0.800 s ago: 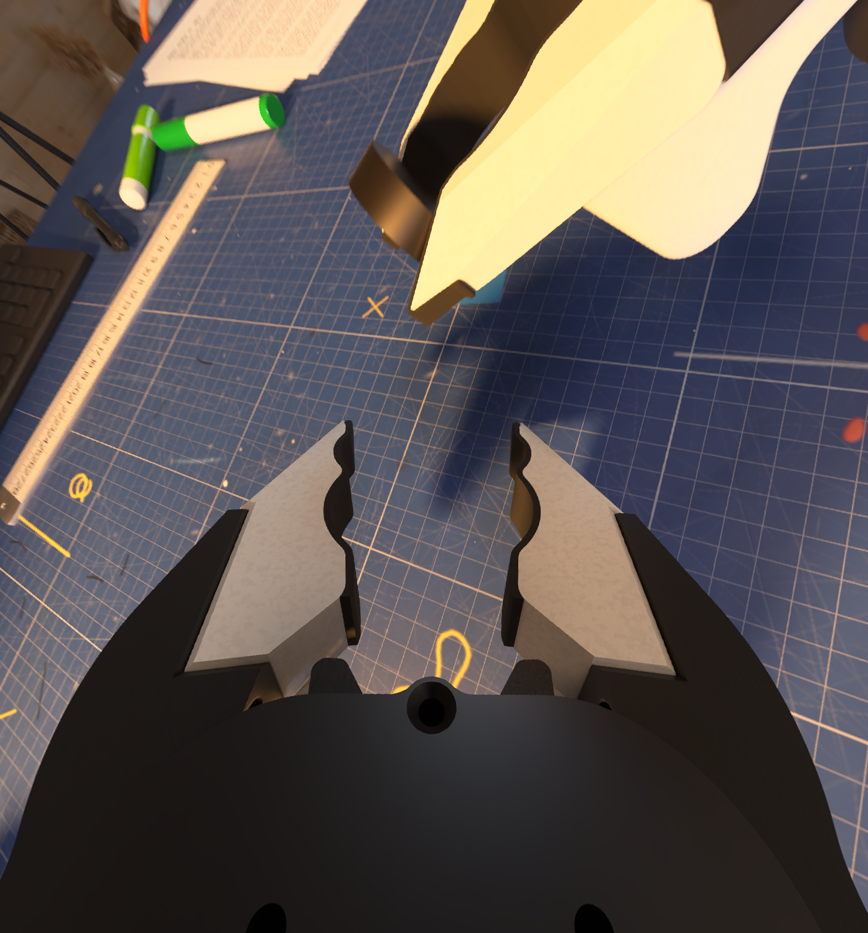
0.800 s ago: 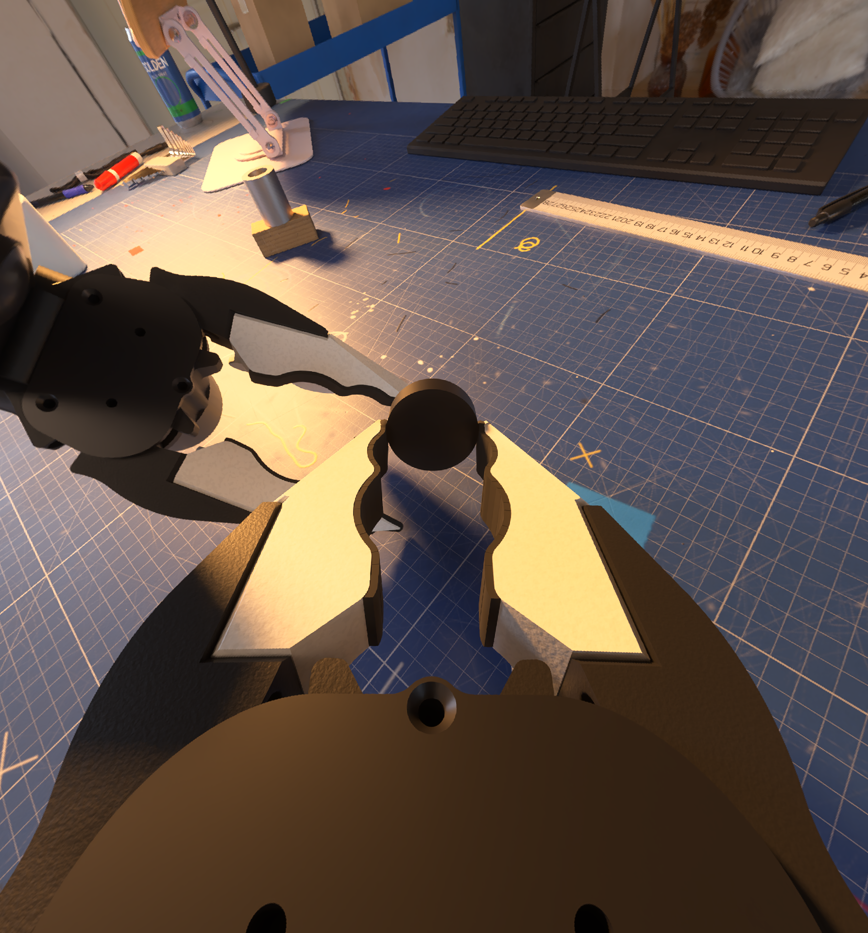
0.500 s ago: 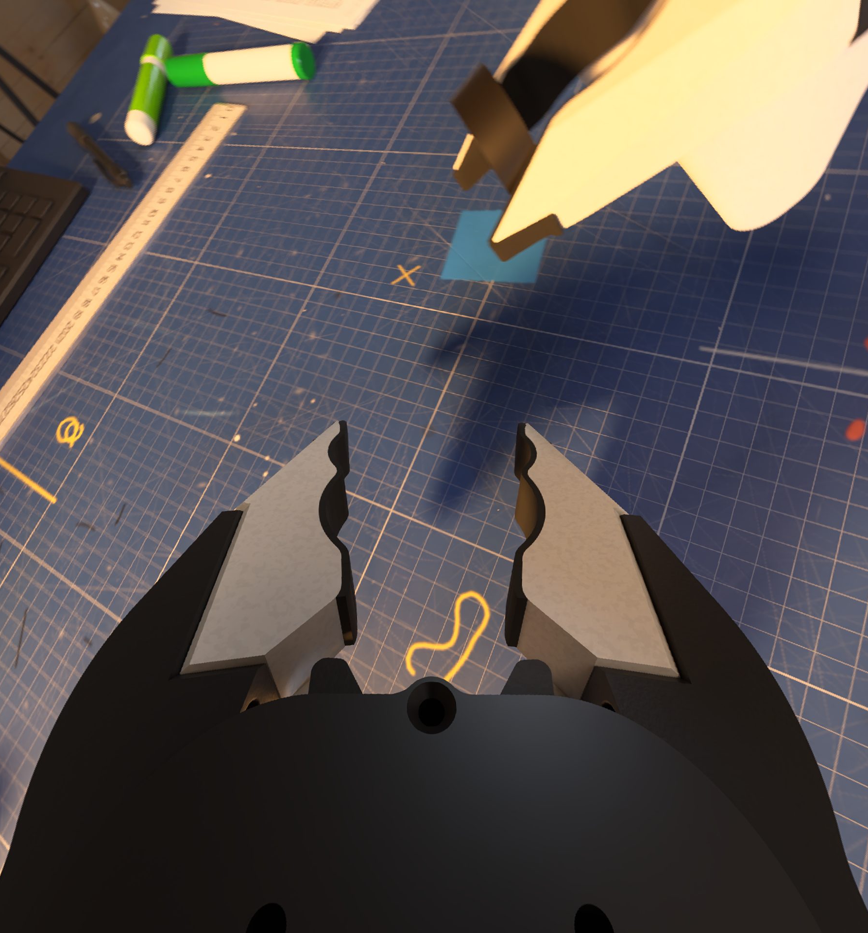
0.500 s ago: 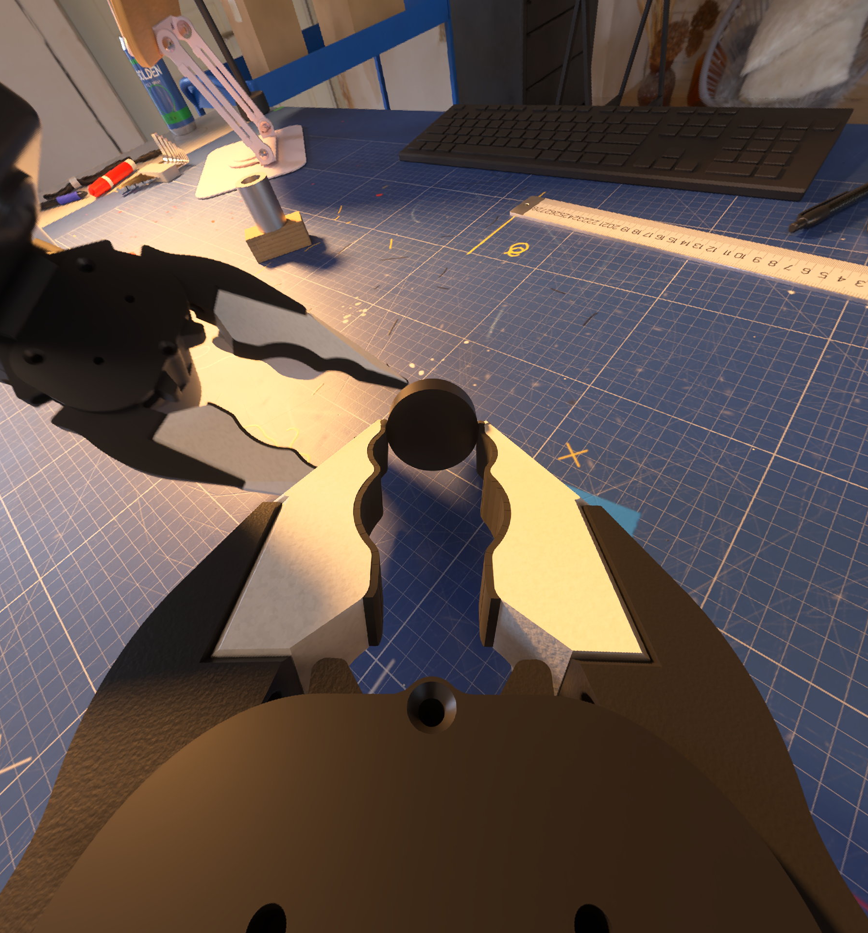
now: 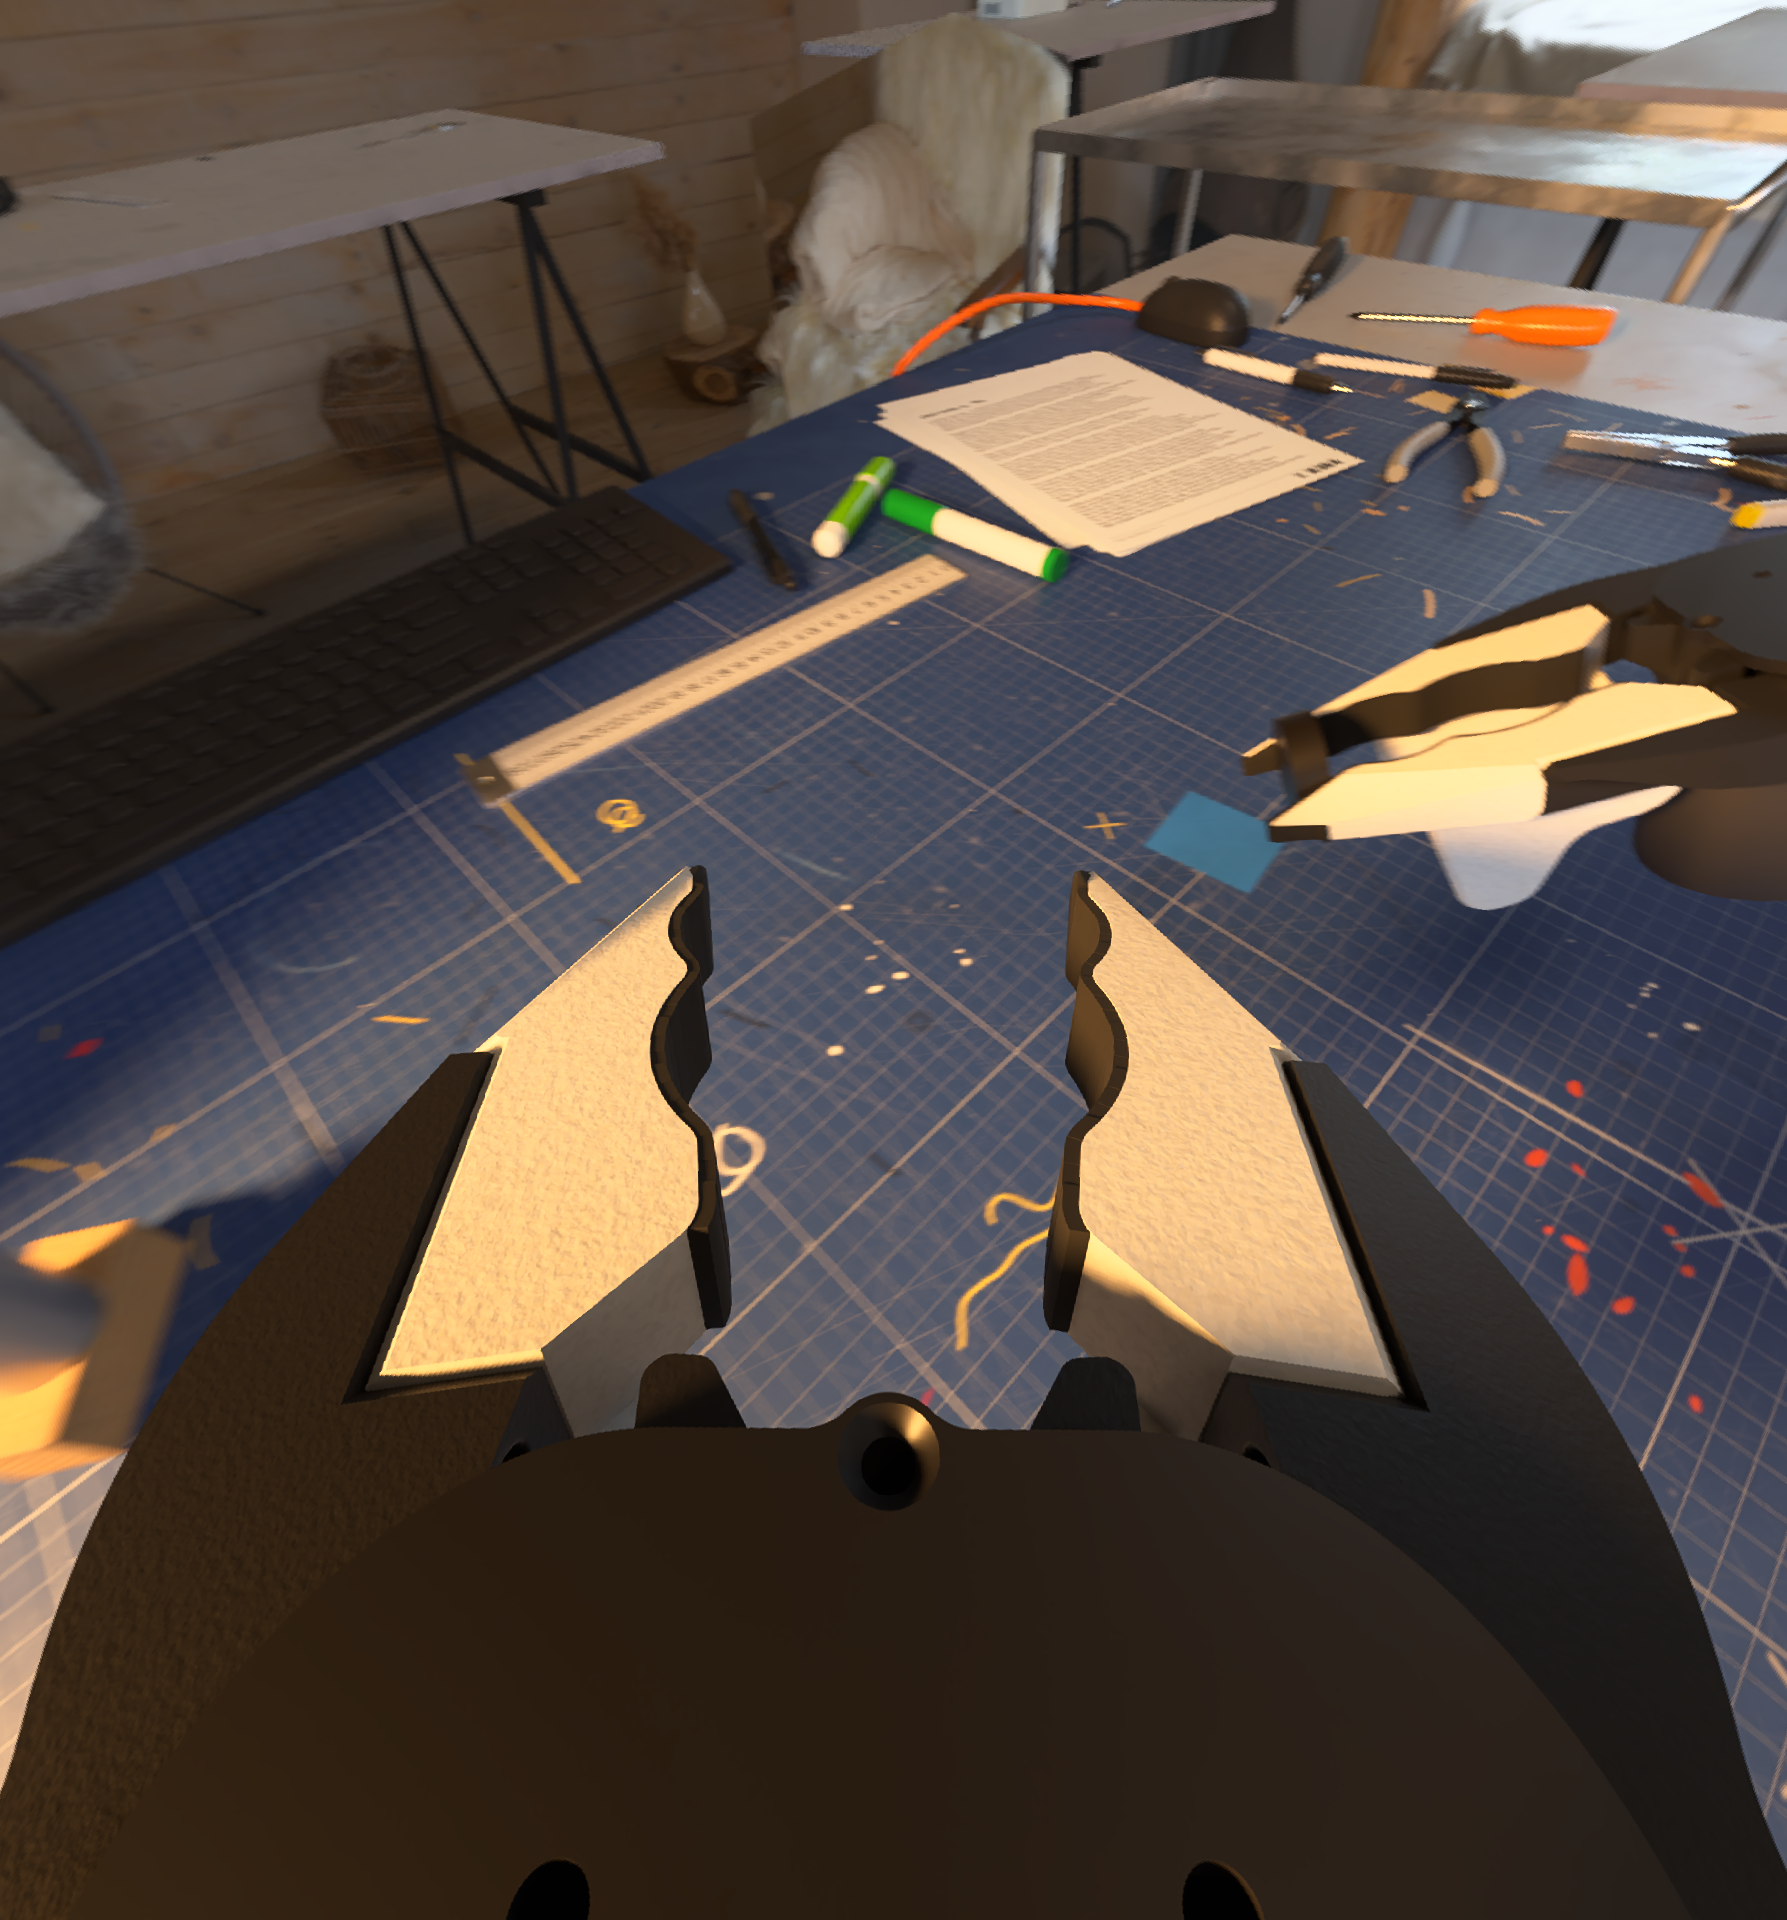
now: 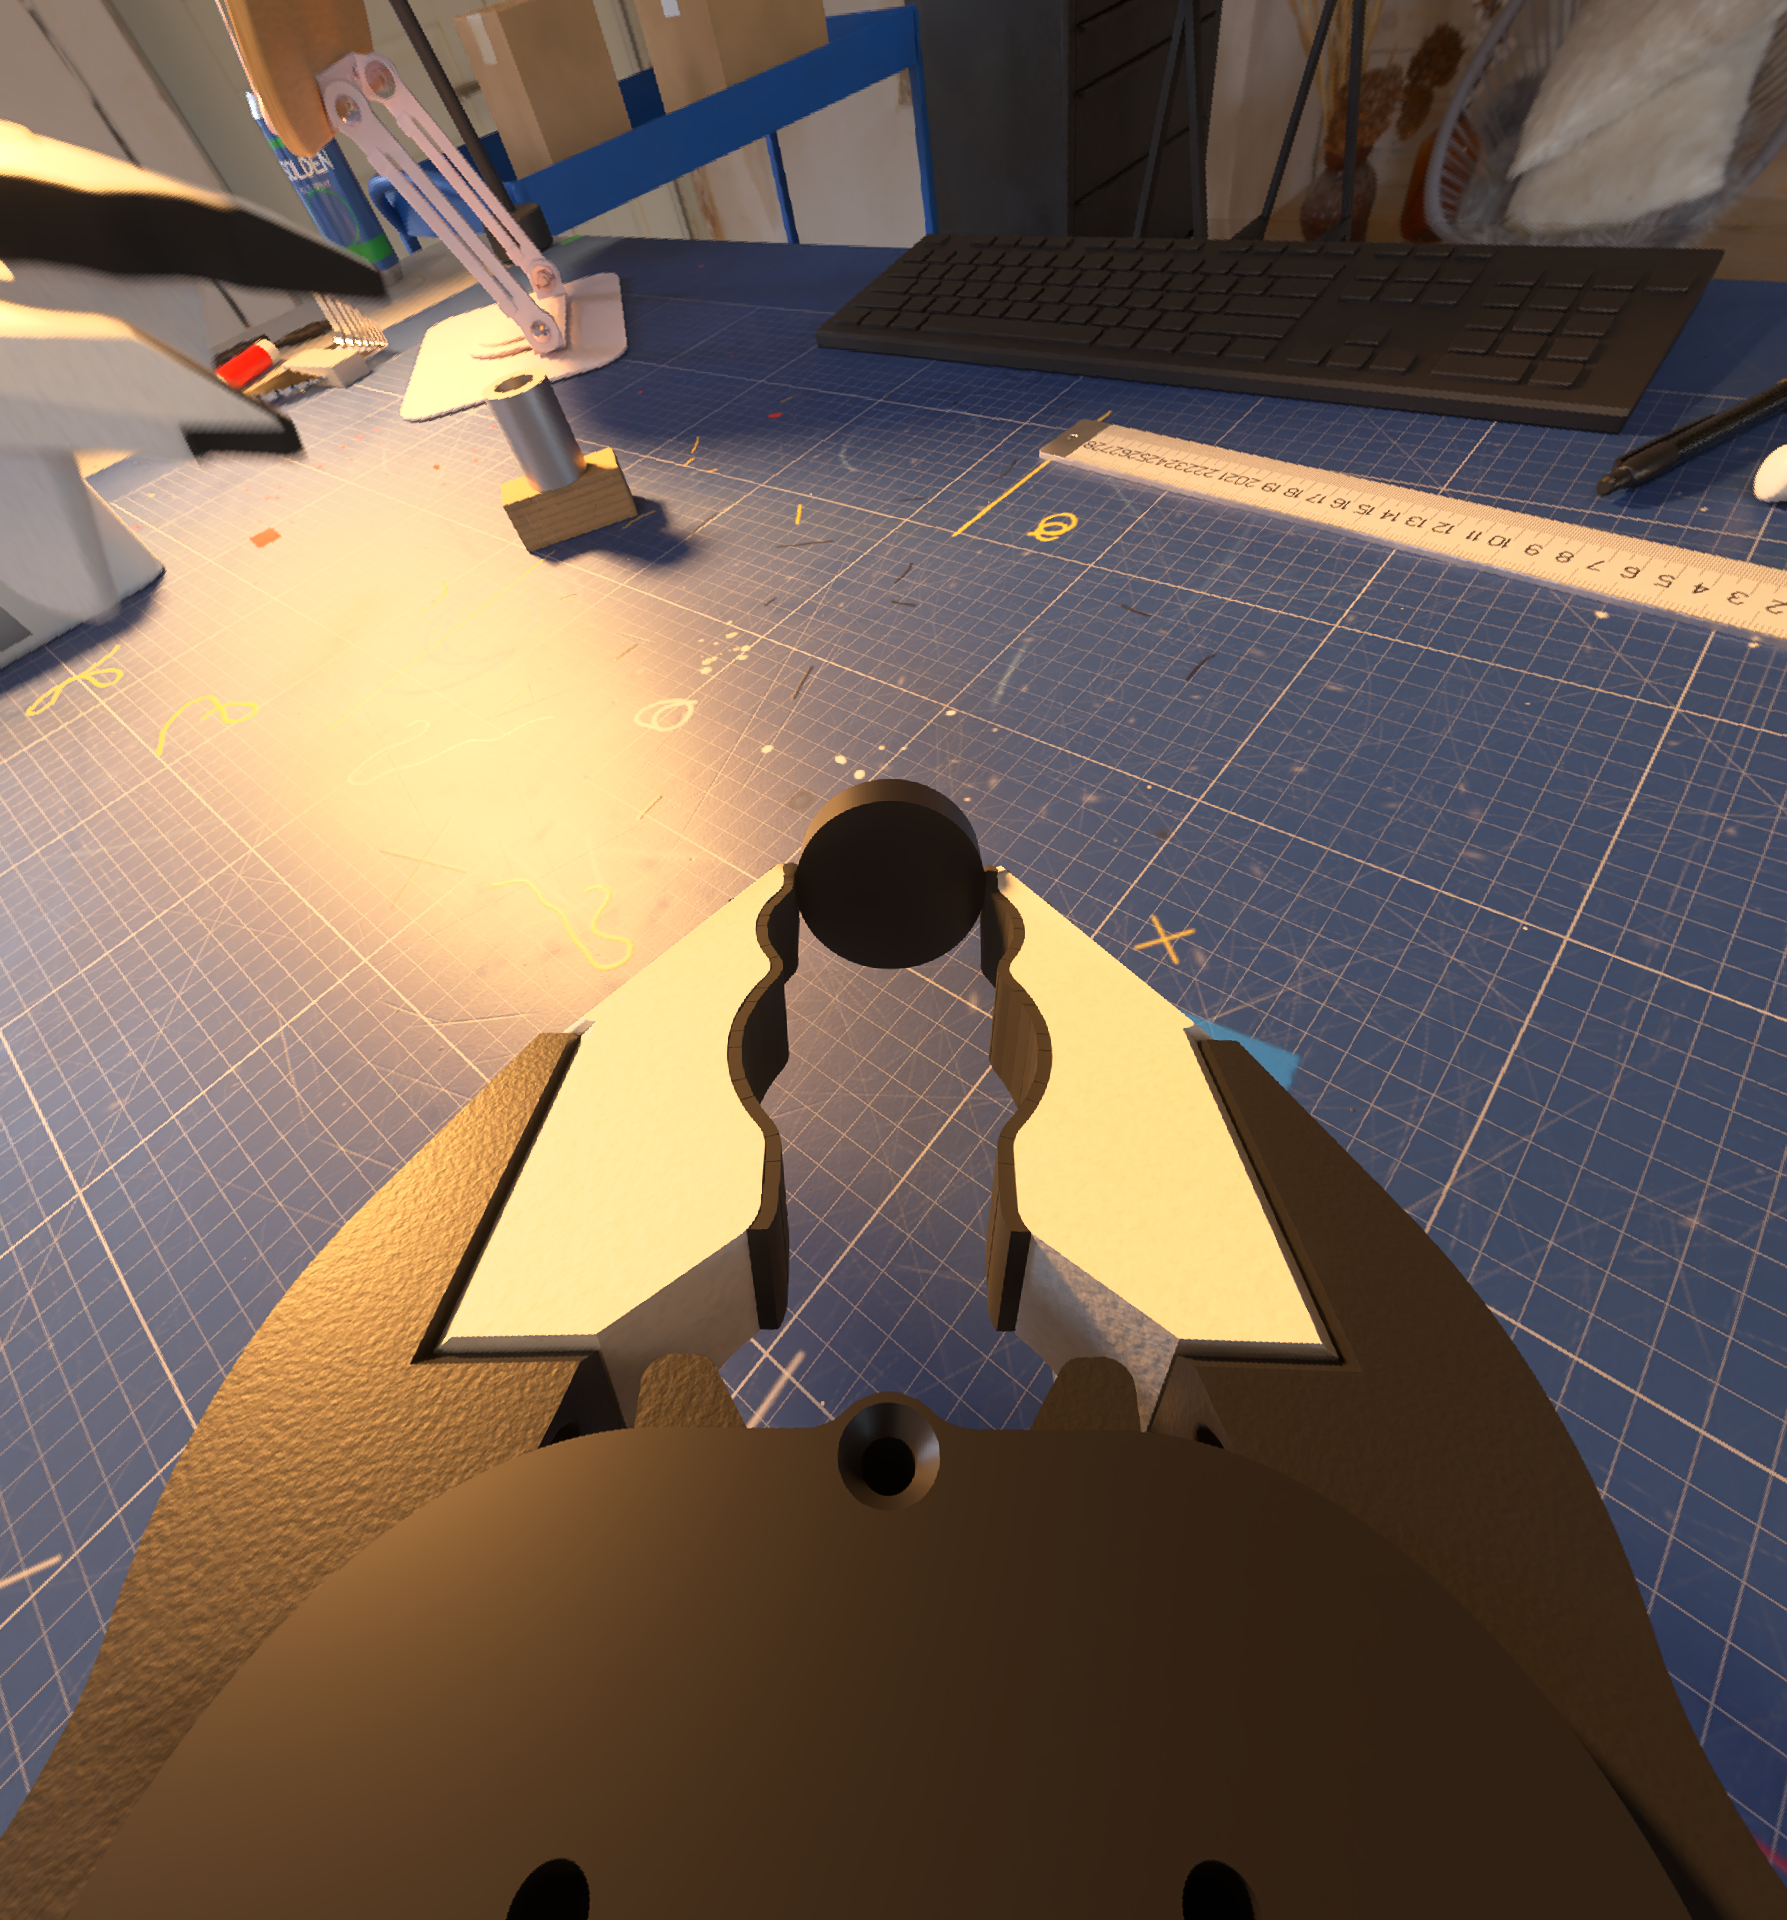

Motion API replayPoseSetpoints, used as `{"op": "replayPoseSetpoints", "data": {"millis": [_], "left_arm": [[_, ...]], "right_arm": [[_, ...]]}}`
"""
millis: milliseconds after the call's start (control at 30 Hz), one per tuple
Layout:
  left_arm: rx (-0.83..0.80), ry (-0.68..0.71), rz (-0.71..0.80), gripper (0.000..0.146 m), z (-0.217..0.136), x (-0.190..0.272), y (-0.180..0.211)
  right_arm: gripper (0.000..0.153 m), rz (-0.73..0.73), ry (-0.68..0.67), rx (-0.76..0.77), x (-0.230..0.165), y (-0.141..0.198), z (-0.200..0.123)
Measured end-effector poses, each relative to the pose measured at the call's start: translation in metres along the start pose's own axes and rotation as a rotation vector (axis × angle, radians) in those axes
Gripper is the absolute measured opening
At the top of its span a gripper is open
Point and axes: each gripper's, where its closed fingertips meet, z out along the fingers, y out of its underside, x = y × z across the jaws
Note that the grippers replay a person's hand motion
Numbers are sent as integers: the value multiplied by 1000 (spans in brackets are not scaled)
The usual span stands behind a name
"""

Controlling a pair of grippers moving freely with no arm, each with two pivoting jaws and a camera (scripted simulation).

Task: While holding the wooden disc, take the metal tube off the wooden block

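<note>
My right gripper is shut on the dark wooden disc, held at the fingertips above the blue mat. The metal tube stands upright in the wooden block far ahead to the left. My left gripper is open and empty above the mat. In the left wrist view the tube and block are blurred at the lower left edge, beside the gripper body. The right gripper with the disc is off to the right. In the right wrist view the left gripper hovers at the upper left, near the tube.
A black keyboard, a ruler and a lamp base lie at the back of the mat. Green markers, papers and pliers lie farther off. A light blue square lies under the right gripper.
My left gripper has swung away from the right gripper and tilted up, still open; the tube and block now show at its lower left. The right gripper keeps hold of the disc.
</note>
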Motion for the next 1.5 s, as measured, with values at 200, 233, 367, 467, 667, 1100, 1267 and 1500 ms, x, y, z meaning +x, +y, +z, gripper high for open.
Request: {"op": "replayPoseSetpoints", "data": {"millis": [200,233,367,467,667,1100,1267,1500], "left_arm": [[-85,-144,4,69,-40,-73,-11],[-104,-140,-17,70,-45,-83,-9],[-112,-144,-109,77,-58,-123,-4],[-124,-191,-175,77,-65,-152,2],[-274,-249,-188,77,-63,-191,32],[-508,-288,19,75,-52,-227,61],[-626,-292,51,74,-32,-235,86],[-768,-317,5,64,-15,-250,122]], "right_arm": [[35,1,-8,10,-2,-2,-1],[35,0,-8,10,-2,-2,-1],[35,-1,-10,11,-3,-2,-2],[35,-1,-12,11,-4,-2,-2],[35,-4,-13,3,-4,-1,0],[35,-14,-23,-8,-7,2,2],[35,-17,-20,-13,-7,3,3],[35,-7,-23,-14,-5,3,3]]}}
